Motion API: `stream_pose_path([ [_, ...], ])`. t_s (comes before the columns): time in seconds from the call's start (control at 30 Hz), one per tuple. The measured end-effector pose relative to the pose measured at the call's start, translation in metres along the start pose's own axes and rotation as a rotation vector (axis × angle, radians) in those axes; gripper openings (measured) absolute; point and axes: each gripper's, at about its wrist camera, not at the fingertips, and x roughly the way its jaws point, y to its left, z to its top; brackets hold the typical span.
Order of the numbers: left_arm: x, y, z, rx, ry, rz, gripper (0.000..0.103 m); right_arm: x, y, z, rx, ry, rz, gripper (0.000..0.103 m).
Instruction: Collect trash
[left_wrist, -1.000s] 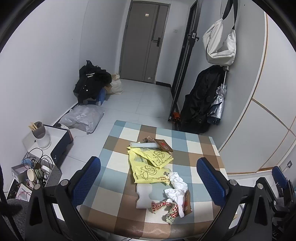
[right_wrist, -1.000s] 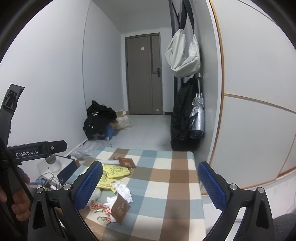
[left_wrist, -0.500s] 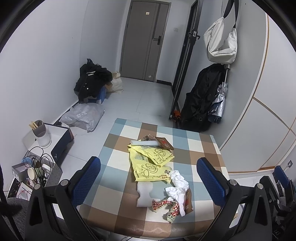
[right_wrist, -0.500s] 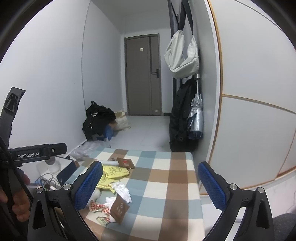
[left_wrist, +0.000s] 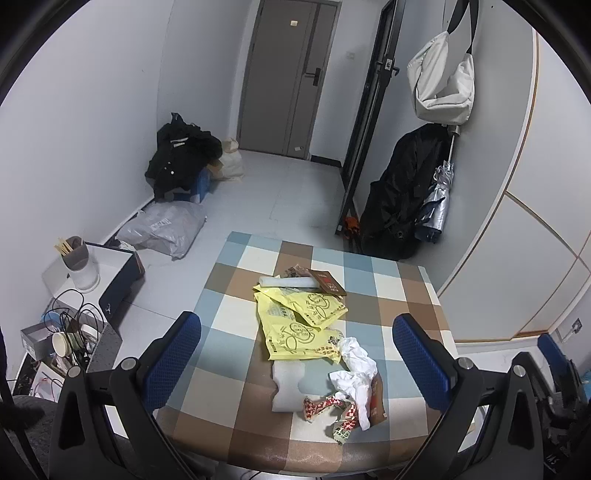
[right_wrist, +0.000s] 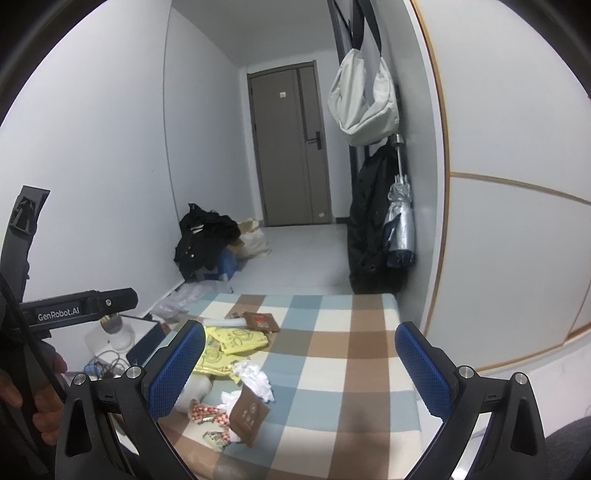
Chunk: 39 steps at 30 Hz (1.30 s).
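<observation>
Your L gripper (left_wrist: 297, 360) & R gripper (right_wrist: 300, 363) both hang w/ fingers spread wide, nothing held. Trash on checkered table (left_wrist: 399, 295): red-white wrapper (left_wrist: 325, 402) nearest, crumpled tissue (left_wrist: 356, 363), yellow bags (left_wrist: 299, 317) mid, brown packet (left_wrist: 327, 282) at far end.

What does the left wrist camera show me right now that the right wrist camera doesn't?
Only the left wrist view shows the white foam piece whole and the table's near edge below the trash. Only the right wrist view shows the hand holding the other black gripper handle. Both show the checked tablecloth, yellow plastic bags, crumpled white tissue, brown paper packet, and open, empty blue-padded grippers: left gripper, right gripper.
</observation>
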Motion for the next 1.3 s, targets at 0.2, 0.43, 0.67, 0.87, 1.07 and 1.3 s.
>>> stream_pose_path([
  [0.2, 0.012, 0.009, 0.0, -0.02, 0.044, -0.019, 0.102, 0.017, 0.003, -0.005, 0.007, 0.079, 0.057, 0.103],
  [0.43, 0.029, 0.025, 0.003, -0.067, 0.099, -0.026, 0.102, 0.052, 0.018, -0.023, 0.028, 0.239, 0.165, 0.093],
  [0.67, 0.046, 0.042, 0.007, -0.113, 0.147, -0.016, 0.102, 0.086, 0.036, -0.044, -0.004, 0.39, 0.202, 0.081],
  [0.87, 0.063, 0.056, 0.006, -0.158, 0.208, -0.008, 0.102, 0.111, 0.031, -0.057, 0.058, 0.498, 0.225, 0.053],
  [1.07, 0.08, 0.068, 0.008, -0.194, 0.267, 0.01, 0.102, 0.126, 0.028, -0.062, 0.074, 0.544, 0.241, 0.022],
  [1.3, 0.101, 0.071, 0.006, -0.2, 0.337, -0.002, 0.102, 0.131, 0.015, -0.056, 0.13, 0.548, 0.257, 0.003],
])
